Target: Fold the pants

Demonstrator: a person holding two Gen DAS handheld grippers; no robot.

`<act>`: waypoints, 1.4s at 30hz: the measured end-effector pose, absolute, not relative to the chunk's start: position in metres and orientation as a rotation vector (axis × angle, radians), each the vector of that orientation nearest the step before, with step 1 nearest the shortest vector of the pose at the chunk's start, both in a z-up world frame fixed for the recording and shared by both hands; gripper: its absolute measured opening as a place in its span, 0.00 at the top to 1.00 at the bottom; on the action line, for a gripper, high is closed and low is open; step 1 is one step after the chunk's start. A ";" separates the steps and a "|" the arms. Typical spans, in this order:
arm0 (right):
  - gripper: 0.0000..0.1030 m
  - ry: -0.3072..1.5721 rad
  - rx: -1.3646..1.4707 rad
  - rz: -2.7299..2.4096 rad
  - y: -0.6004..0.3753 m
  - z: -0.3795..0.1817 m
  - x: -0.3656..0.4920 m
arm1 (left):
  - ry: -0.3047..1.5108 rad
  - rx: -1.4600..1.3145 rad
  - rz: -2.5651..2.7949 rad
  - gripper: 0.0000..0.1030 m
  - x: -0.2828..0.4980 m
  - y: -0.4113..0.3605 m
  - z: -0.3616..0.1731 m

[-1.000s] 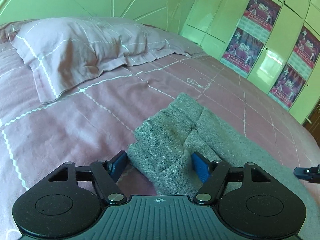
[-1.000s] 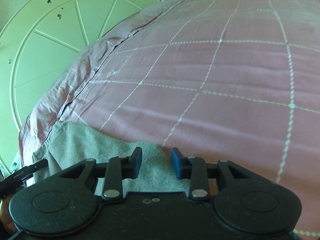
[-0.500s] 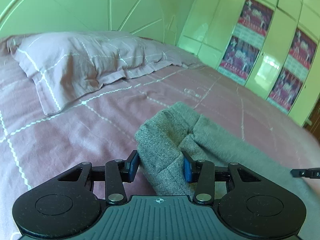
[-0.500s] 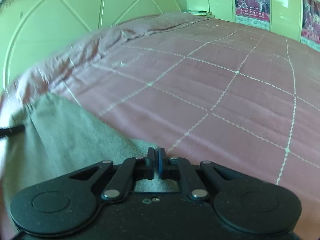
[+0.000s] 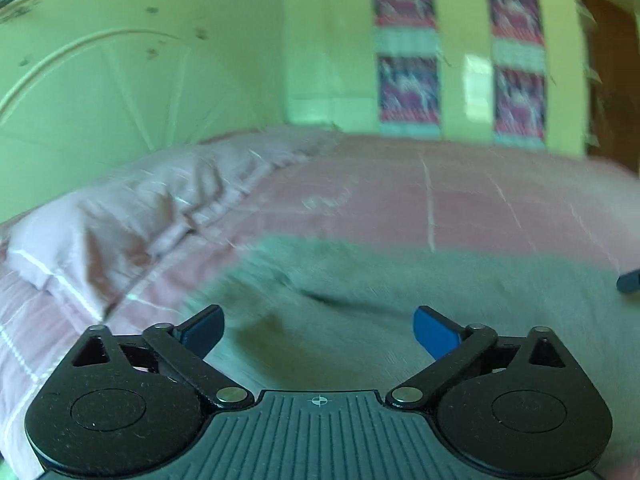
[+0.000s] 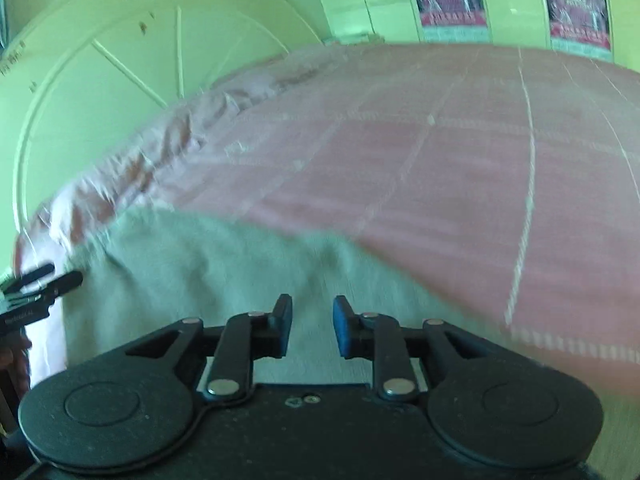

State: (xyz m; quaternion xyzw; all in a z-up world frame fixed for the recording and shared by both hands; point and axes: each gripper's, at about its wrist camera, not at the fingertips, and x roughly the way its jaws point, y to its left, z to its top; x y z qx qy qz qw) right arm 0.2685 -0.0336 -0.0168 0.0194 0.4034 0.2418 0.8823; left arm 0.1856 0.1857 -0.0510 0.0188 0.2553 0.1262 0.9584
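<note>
1. The bed fills both views, covered in a pink sheet with thin white grid lines; both views are blurred
2. The headboard stands pale green behind the bed, and a wardrobe with posters on its doors stands beyond the far side
3. The pants, grey, lie spread on the sheet just ahead of both claws; in the right wrist view they reach from the lower left edge across under the claw
4. The pillow, pink like the sheet, lies at the head of the bed, left of the pants
5. The left gripper has its blue pads spread wide with nothing between them, over the grey cloth
6. The right gripper has its pads a narrow gap apart, holding nothing, over the pants
7. The left gripper's tip shows at the left edge of the right wrist view, beside the pants' edge
</note>
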 end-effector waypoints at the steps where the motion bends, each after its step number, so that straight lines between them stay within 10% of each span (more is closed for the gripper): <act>1: 0.86 0.850 0.039 0.467 -0.045 -0.021 0.264 | 0.569 0.068 0.254 0.00 0.190 0.181 -0.060; 22: 0.79 0.373 0.725 -0.366 -0.418 -0.003 0.028 | 0.515 0.037 0.245 0.00 0.154 0.155 -0.057; 32: 0.76 0.402 1.061 -0.352 -0.449 -0.071 0.014 | 0.562 -0.139 0.242 0.00 0.145 0.149 -0.058; 42: 0.90 0.343 1.099 -0.357 -0.445 -0.084 0.018 | 0.645 0.027 -0.019 0.00 0.153 -0.026 -0.059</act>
